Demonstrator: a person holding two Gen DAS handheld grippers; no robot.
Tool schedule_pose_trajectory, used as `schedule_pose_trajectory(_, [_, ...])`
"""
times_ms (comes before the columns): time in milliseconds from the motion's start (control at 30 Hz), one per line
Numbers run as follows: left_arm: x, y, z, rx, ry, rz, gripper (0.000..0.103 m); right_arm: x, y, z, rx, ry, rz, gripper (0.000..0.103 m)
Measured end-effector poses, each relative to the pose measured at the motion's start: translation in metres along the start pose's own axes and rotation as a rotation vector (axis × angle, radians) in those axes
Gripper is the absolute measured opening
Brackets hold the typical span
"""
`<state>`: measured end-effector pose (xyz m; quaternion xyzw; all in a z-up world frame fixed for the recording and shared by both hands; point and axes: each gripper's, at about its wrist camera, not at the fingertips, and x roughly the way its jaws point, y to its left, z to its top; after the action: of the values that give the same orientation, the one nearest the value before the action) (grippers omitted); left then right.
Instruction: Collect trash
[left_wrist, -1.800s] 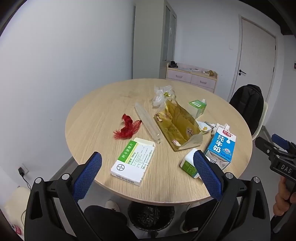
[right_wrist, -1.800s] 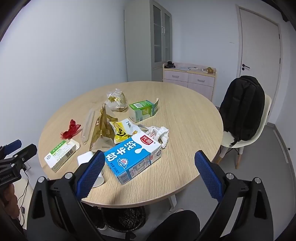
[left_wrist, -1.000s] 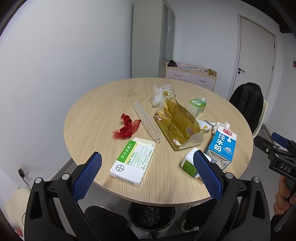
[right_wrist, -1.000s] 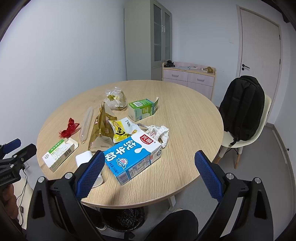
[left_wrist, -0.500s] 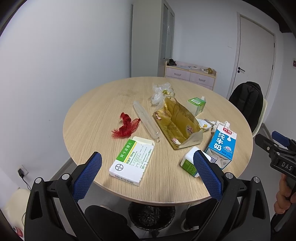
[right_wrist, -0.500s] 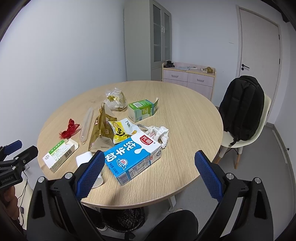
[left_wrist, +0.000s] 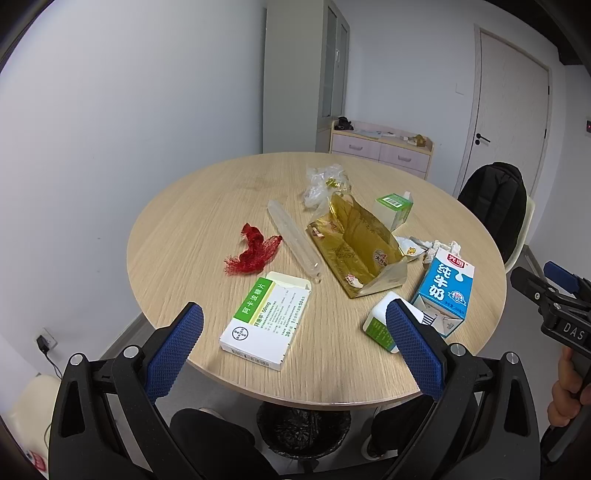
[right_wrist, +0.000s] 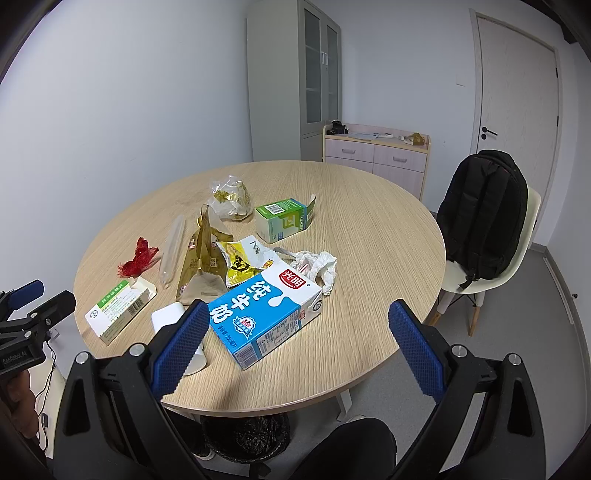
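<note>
Trash lies scattered on a round wooden table (left_wrist: 207, 206): a white and green medicine box (left_wrist: 266, 319), red netting (left_wrist: 253, 251), a clear plastic tube (left_wrist: 294, 236), a gold foil bag (left_wrist: 356, 245), a blue milk carton (left_wrist: 443, 291) (right_wrist: 264, 314), a small green carton (right_wrist: 282, 218), crumpled tissue (right_wrist: 319, 267) and a white cup (right_wrist: 177, 325). My left gripper (left_wrist: 295, 343) hangs open before the table's near edge, over the medicine box. My right gripper (right_wrist: 295, 343) is open just short of the milk carton. Neither holds anything.
A bin with a black liner (left_wrist: 303, 428) (right_wrist: 245, 439) stands under the table's near edge. A black backpack (right_wrist: 484, 214) rests on a cream chair at the right. A cabinet (right_wrist: 295, 77) and a low pink dresser (right_wrist: 376, 151) line the back wall beside a door (right_wrist: 517, 92).
Both views drift only slightly. The left gripper has eased a little back and left from the table. Nothing on the table has moved, and both grippers stay open.
</note>
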<state>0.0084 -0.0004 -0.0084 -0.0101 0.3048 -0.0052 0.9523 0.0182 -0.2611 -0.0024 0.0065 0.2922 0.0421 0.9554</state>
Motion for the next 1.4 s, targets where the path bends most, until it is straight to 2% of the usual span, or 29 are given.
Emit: schedule_pose_trajectory(1400, [0.0026, 0.0012, -0.0002, 0.019, 0.016, 0.005, 0.097, 0.0018, 0.0004, -0.0007, 0.002, 0.002, -0.001, 0.093])
